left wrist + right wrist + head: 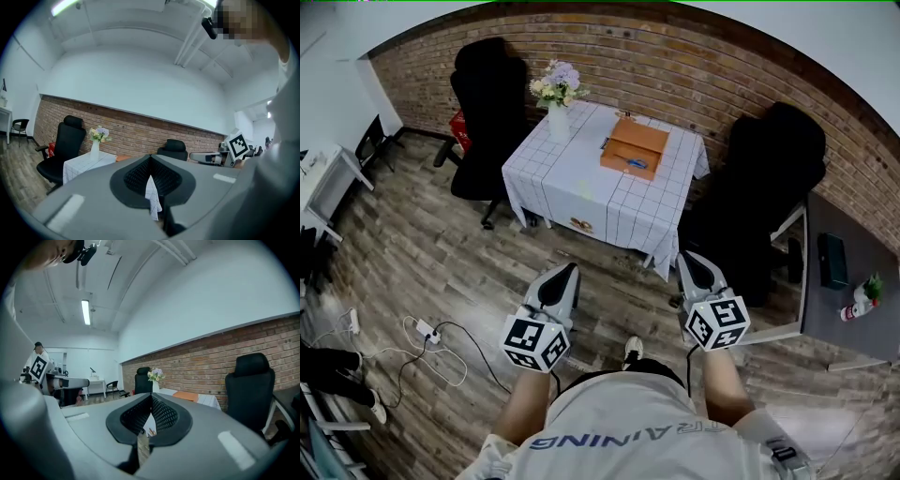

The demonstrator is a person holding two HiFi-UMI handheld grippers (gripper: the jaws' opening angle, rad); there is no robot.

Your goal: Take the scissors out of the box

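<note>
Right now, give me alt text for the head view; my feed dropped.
The left gripper and right gripper are both shut and empty, held over wood floor short of a white-clothed table. On it sit an orange-brown box with something blue inside and a vase of flowers.

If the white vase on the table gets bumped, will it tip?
Probably tippy: the vase looks tall and narrow, with flowers spreading above. It stands near the table edge, so a push might send it off.
</note>
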